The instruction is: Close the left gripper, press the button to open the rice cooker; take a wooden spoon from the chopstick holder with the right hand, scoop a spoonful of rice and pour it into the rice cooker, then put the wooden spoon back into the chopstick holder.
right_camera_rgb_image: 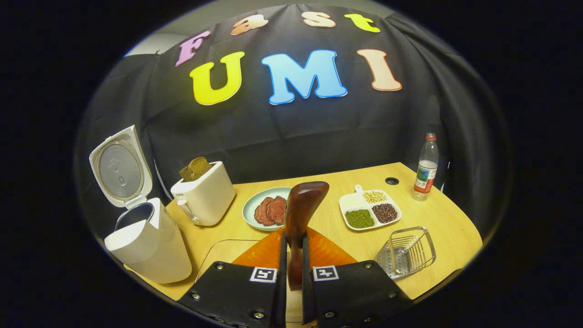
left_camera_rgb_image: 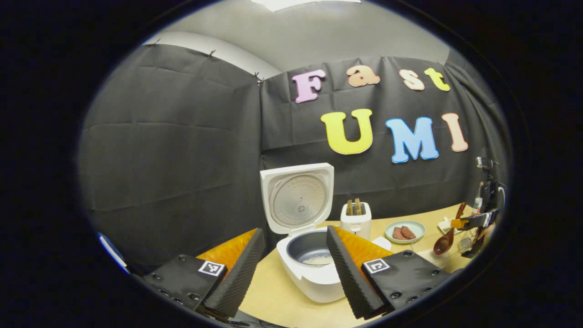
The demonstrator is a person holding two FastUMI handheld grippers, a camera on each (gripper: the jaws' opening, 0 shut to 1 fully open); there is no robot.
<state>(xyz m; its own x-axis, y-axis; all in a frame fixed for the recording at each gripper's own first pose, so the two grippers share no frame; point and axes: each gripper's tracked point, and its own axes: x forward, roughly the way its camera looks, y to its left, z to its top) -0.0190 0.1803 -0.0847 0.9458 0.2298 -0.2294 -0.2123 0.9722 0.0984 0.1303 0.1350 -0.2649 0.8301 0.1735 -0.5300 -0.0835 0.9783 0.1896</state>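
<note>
Gripping the wooden spoon by its handle, the right gripper is held above the table, bowl end up; rice already lies in the open rice cooker, so the return step is judged in hand; next the spoon must be lowered into the wire chopstick holder; the left gripper is held open before the cooker; the spoon's gripped end is hidden between the fingers; the rice source cannot be made out.

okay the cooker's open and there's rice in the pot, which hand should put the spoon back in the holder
Right. The right gripper is shut on the wooden spoon, and the wire holder sits just beside it. The left gripper is open, empty, by the rice cooker.
</note>
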